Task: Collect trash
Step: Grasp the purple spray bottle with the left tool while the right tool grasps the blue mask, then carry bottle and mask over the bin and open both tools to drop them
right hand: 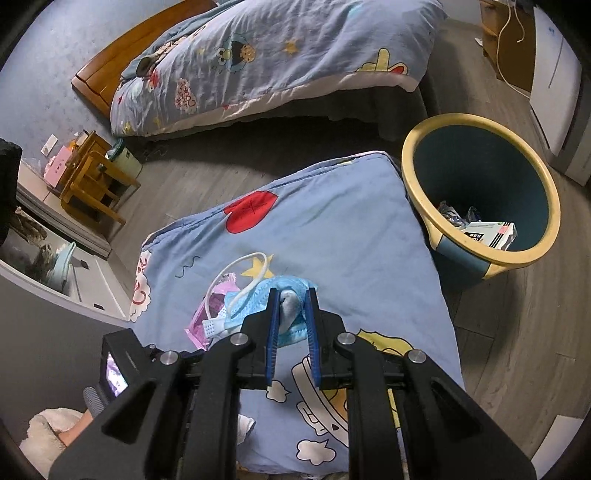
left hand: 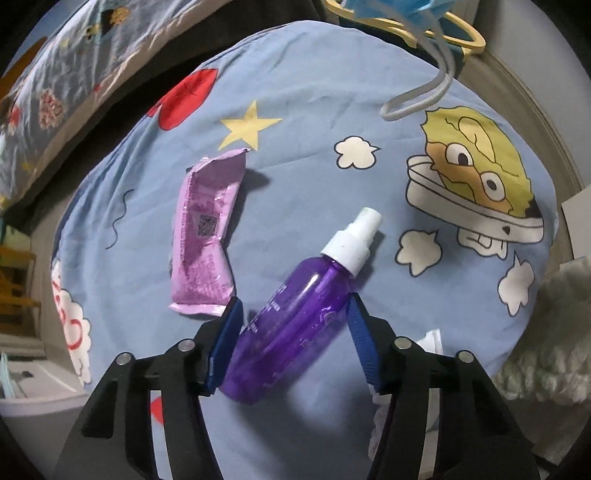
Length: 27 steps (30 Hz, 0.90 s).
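A purple spray bottle (left hand: 295, 314) with a white nozzle lies on the blue cartoon cushion (left hand: 303, 155). My left gripper (left hand: 295, 306) is open, with one finger on each side of the bottle's body. A pink wrapper (left hand: 207, 236) lies just left of it. My right gripper (right hand: 291, 295) is shut on a blue face mask (right hand: 258, 299) and holds it above the cushion; its white ear loops hang down. The mask also shows at the top of the left wrist view (left hand: 399, 11). The bin (right hand: 480, 188), yellow-rimmed with a dark inside, stands to the right of the cushion and holds some trash.
A bed (right hand: 280, 55) with a matching blue cover lies beyond the cushion. A wooden stool (right hand: 92, 181) and low cabinet stand at left. A crumpled white tissue (left hand: 432, 339) lies by my left gripper's right finger. Grey wood floor surrounds the cushion.
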Available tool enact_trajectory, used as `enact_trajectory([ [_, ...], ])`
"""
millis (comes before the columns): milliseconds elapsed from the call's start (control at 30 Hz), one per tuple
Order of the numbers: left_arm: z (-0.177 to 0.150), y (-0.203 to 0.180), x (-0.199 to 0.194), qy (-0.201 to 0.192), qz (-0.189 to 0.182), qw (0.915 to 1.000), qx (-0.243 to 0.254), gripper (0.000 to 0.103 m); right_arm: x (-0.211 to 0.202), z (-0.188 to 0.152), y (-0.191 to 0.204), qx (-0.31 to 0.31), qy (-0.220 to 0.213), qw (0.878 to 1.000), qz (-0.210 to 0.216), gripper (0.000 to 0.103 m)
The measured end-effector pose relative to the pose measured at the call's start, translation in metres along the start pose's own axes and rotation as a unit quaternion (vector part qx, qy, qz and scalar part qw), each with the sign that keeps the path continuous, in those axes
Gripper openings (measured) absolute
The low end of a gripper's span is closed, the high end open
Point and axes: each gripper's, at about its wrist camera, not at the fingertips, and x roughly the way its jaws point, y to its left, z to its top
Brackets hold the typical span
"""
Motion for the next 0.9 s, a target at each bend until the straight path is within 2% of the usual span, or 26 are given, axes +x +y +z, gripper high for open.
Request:
enact_trajectory([
  [233,0.005,0.004,-0.002,-0.004,-0.003,1.0000,-0.004,0.038,-0.005,0.000,-0.001,0.004,-0.008,1.000,-0.004,0.013],
  [633,0.010,0.030,-0.028,-0.052,-0.004,0.9968,-0.061,0.036,-0.010,0.000,-0.001,0.004,-0.018,1.000,-0.016,0.013],
  [900,0.017,0.040,-0.062,-0.112,-0.028,0.9880,-0.102,0.034,-0.018,0.003,0.003,-0.007,-0.033,0.999,-0.025,0.013],
])
